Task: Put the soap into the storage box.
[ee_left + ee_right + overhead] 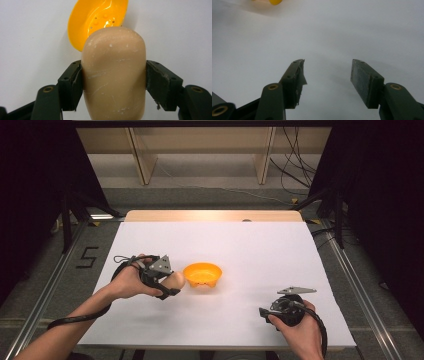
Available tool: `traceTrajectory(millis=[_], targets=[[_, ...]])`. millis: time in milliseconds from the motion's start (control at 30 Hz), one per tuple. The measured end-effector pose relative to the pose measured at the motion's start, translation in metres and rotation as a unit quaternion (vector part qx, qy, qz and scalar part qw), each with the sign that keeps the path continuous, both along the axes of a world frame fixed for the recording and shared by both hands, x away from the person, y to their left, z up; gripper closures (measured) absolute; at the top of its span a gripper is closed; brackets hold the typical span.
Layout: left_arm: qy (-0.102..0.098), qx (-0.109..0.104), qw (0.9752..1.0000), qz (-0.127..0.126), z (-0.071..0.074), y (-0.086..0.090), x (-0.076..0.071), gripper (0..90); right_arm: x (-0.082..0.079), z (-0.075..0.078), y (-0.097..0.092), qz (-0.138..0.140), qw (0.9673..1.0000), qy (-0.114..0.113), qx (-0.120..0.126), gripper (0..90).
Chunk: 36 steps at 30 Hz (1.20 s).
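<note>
Table (260, 255): white sheet over the top, bare wood strip along far edge; dark floor + shelving behind.
L forearm/hand (127, 282): comes in from bottom left, reaches across the sheet's left part, wrapped round the gripper body; cable trails back along the arm.
R hand (300, 325): near the front edge, right side, well apart from the bowl.
L gripper (172, 282): clenched on the soap, pointing toward the bowl, grey 3-cornered plate on top. In left gripper view (113, 80) both black pads press flat on the bar's two sides.
R gripper (267, 312): released, nothing betw. the jaws; points left over bare sheet. In right gripper view (327, 80) the two pads stand wide apart w/ white table betw. them.
Bowl (202, 275): orange plastic, stands on small feet, approx. centre of sheet, just right of L gripper. In left gripper view (95, 20) it lies beyond the soap's tip, small holes in its floor, glossy inside. A bit of it shows at top left of right gripper view (275, 2).
Soap (175, 280): tan bar, rounded end, held off the sheet, just beside the bowl's left rim; can't tell if it touches. In left gripper view (113, 72) scuffed w/ pale scratches + white specks, its front end overlaps the bowl's near rim.
</note>
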<state>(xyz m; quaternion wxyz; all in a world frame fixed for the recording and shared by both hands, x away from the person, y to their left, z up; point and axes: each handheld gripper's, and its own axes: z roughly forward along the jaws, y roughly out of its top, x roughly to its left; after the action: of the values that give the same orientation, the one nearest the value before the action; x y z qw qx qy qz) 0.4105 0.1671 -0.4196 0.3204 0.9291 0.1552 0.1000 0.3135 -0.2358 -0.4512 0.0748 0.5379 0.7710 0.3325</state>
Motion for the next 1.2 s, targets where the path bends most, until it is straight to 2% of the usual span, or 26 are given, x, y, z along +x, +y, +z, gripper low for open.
traceTrajectory(millis=[33,100,167,233,300,367,433,467,500,533,567,667,700,733,767,800,833,867,900,967,1000,1033,1067,1133,1167,1200], targets=[[-0.002,0.015,0.9998,-0.011,0.002,0.001,0.002,33.0,0.0,0.001,0.0,-0.007,0.9998,-0.003,-0.021,45.0],[0.0,0.004,1.0,-0.002,0.002,-0.001,0.001,33.0,0.0,0.001,0.0,-0.009,0.9997,-0.006,-0.021,45.0],[0.001,0.01,0.9999,-0.01,0.003,-0.002,0.003,33.0,-0.002,0.003,0.001,-0.021,0.9994,0.009,-0.027,45.0],[-0.006,0.012,0.9998,-0.013,0.004,-0.003,0.003,33.0,-0.001,0.003,0.0,-0.022,0.9991,0.009,-0.035,45.0],[-0.002,0.008,0.9999,-0.01,0.004,-0.004,0.003,33.0,-0.001,0.003,-0.001,-0.02,0.9988,0.007,-0.044,45.1],[-0.001,0.011,0.9999,-0.013,0.004,-0.005,0.004,33.0,0.0,0.001,-0.001,-0.014,0.9991,-0.001,-0.04,45.1],[-0.002,0.0,1.0,-0.007,0.004,-0.007,0.003,33.0,0.002,-0.002,-0.003,-0.006,0.9993,-0.012,-0.035,45.1],[-0.004,-0.002,1.0,-0.008,0.004,-0.007,0.004,33.0,0.001,0.0,-0.001,-0.004,0.9999,-0.002,-0.016,45.1],[-0.008,0.012,0.9997,-0.021,0.006,-0.006,0.005,33.0,0.001,0.0,-0.001,-0.004,0.9999,-0.003,-0.016,45.0],[-0.008,0.012,0.9997,-0.021,0.006,-0.006,0.005,33.0,0.001,0.0,-0.001,-0.004,0.9999,-0.003,-0.016,45.0],[-0.008,0.007,0.9998,-0.017,0.006,-0.007,0.005,33.0,-0.002,0.003,0.001,-0.019,0.9995,0.017,-0.018,45.0],[-0.008,-0.001,0.9999,-0.014,0.006,-0.008,0.006,33.0,-0.002,0.003,0.001,-0.018,0.9995,0.012,-0.022,45.1],[-0.01,0.004,0.9998,-0.02,0.008,-0.009,0.007,33.0,0.0,0.0,-0.001,-0.01,0.9996,-0.015,-0.021,45.1],[-0.01,0.004,0.9998,-0.02,0.008,-0.009,0.007,33.0,0.0,0.0,-0.001,-0.01,0.9996,-0.015,-0.021,45.1],[-0.013,0.001,0.9998,-0.018,0.01,-0.01,0.007,33.0,0.0,0.001,-0.001,-0.006,0.9999,0.014,0.005,45.1],[-0.014,0.006,0.9996,-0.022,0.011,-0.01,0.008,33.0,0.001,0.0,-0.002,-0.005,1.0,0.003,0.007,45.1],[-0.011,0.005,0.9997,-0.019,0.012,-0.01,0.007,33.0,0.001,0.001,-0.002,-0.011,0.9997,-0.006,-0.023,45.1],[-0.011,0.005,0.9997,-0.019,0.012,-0.01,0.007,33.0,0.001,0.001,-0.002,-0.011,0.9997,-0.006,-0.023,45.1],[-0.011,-0.013,0.9998,-0.009,0.012,-0.012,0.006,33.0,0.0,0.002,-0.002,-0.01,0.9997,-0.005,-0.02,45.2],[-0.014,0.005,0.9996,-0.025,0.015,-0.01,0.009,33.0,-0.001,0.002,0.0,-0.019,0.9997,0.003,-0.011,45.2],[-0.011,-0.005,0.9998,-0.018,0.015,-0.011,0.009,33.0,0.001,0.001,-0.003,-0.01,0.9996,-0.011,-0.023,45.2],[-0.013,0.004,0.9997,-0.022,0.016,-0.01,0.01,33.0,0.003,0.0,-0.004,-0.001,1.0,-0.01,0.0,45.2],[-0.017,0.004,0.9995,-0.025,0.017,-0.01,0.011,33.0,0.003,0.0,-0.004,0.003,1.0,-0.005,0.006,45.2],[-0.01,-0.012,0.9998,-0.01,0.015,-0.012,0.01,33.0,0.002,0.0,-0.002,-0.006,1.0,-0.007,-0.002,45.3],[-0.018,0.003,0.9995,-0.025,0.018,-0.011,0.012,33.0,0.002,0.001,-0.002,-0.014,0.9998,-0.007,-0.015,45.2],[-0.018,0.003,0.9995,-0.025,0.018,-0.011,0.012,33.0,0.002,0.001,-0.002,-0.015,0.9998,-0.005,-0.015,45.3]])
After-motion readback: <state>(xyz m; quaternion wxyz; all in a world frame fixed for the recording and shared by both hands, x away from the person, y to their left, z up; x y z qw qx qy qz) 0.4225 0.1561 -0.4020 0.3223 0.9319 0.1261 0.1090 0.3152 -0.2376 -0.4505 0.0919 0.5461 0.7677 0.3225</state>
